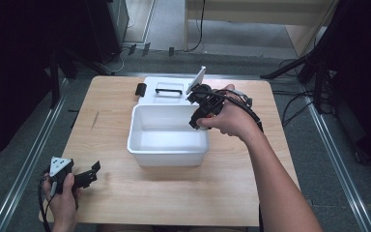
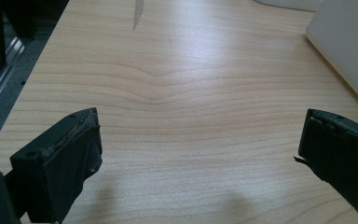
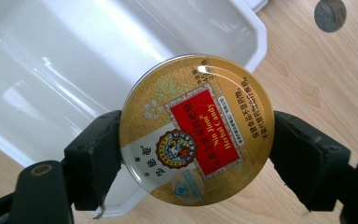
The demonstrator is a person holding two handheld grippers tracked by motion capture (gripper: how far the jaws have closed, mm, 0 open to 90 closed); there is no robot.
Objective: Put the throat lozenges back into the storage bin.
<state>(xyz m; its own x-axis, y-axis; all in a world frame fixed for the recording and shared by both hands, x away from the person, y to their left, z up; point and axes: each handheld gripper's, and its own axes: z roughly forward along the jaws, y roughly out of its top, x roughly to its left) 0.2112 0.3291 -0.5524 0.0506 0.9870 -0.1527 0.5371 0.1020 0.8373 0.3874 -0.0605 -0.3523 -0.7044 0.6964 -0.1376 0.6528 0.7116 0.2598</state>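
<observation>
Right claw (image 3: 196, 135) grips candy tin (image 3: 196, 130) w/ hand over white bin (image 1: 168, 140).

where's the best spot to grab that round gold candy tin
By its rim, at two opposite edges across the full width. The tin is a flat disc, so its thin curved sides give the pads purchase. The right claw is shut on it that way over the white bin.
</observation>
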